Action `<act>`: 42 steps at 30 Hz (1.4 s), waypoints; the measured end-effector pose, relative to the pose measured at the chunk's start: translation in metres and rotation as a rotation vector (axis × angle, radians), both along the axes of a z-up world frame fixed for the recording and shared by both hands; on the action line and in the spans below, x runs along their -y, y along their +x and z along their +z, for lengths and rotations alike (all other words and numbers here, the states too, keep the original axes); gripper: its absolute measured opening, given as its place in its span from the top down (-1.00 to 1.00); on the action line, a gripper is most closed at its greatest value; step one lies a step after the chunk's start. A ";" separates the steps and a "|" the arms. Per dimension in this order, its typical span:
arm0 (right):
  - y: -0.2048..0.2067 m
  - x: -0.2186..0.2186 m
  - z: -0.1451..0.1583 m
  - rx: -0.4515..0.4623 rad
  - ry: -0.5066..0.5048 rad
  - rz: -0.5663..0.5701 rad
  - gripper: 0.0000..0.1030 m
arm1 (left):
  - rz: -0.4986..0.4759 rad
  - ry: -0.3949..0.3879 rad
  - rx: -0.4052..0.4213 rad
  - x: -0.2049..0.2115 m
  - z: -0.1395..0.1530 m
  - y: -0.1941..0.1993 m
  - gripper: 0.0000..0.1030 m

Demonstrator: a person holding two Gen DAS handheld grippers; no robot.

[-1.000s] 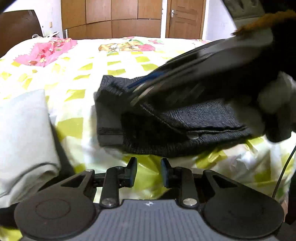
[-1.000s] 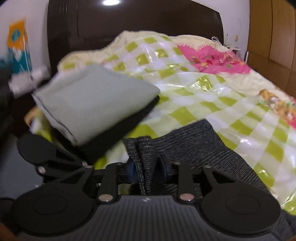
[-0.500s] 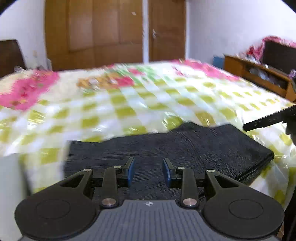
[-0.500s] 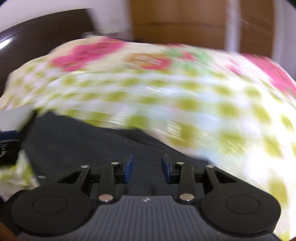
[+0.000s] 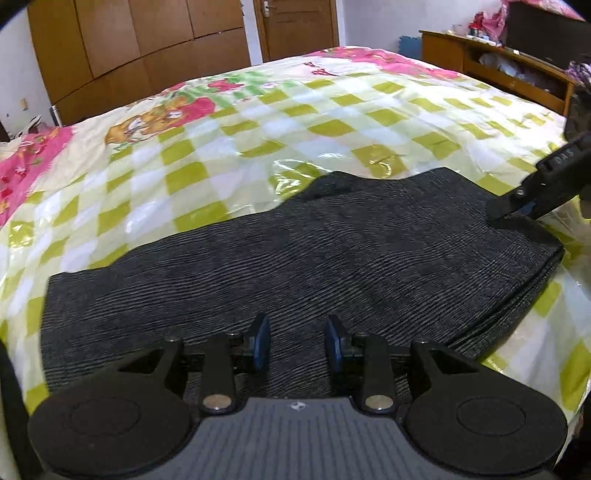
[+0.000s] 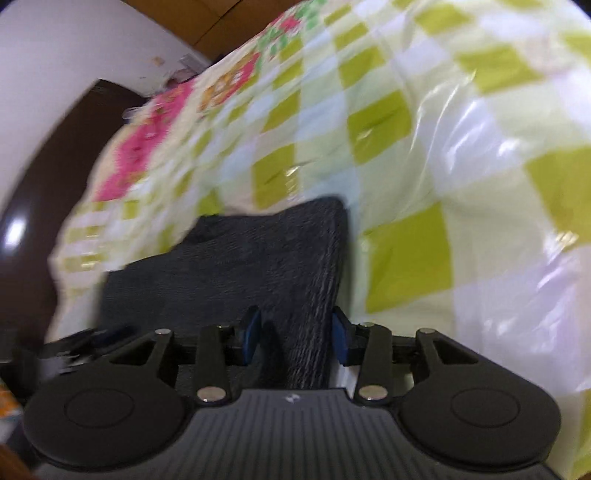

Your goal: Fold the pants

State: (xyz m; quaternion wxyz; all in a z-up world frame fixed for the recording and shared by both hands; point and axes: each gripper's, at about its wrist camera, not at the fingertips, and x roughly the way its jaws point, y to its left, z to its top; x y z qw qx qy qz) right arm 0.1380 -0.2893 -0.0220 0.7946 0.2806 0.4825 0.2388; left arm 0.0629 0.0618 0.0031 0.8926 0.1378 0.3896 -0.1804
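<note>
The dark grey pants (image 5: pixel 295 266) lie folded flat on the checked bed cover. My left gripper (image 5: pixel 297 343) is open and empty, low over the near edge of the pants. My right gripper (image 6: pixel 295 339) is open, its jaws astride the right end of the pants (image 6: pixel 258 266). In the left wrist view the right gripper's fingertips (image 5: pixel 509 206) touch the far right corner of the pants. Whether cloth is pinched there I cannot tell; the jaws stand apart.
The bed cover (image 5: pixel 258 122) is glossy, green-and-white checked with pink prints. Wooden wardrobes and a door (image 5: pixel 295 26) stand behind the bed. A wooden cabinet (image 5: pixel 498 66) stands at the right. A dark headboard (image 6: pixel 44 184) shows in the right wrist view.
The right gripper has let go of the pants, opened and swung to their right end. The left gripper moved from beside the pants to over their near edge. The pants now lie flat.
</note>
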 end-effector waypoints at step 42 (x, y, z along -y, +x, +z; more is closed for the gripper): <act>-0.047 0.021 0.064 0.267 -0.811 -0.224 0.48 | -0.027 0.038 0.117 0.099 -0.002 0.001 0.02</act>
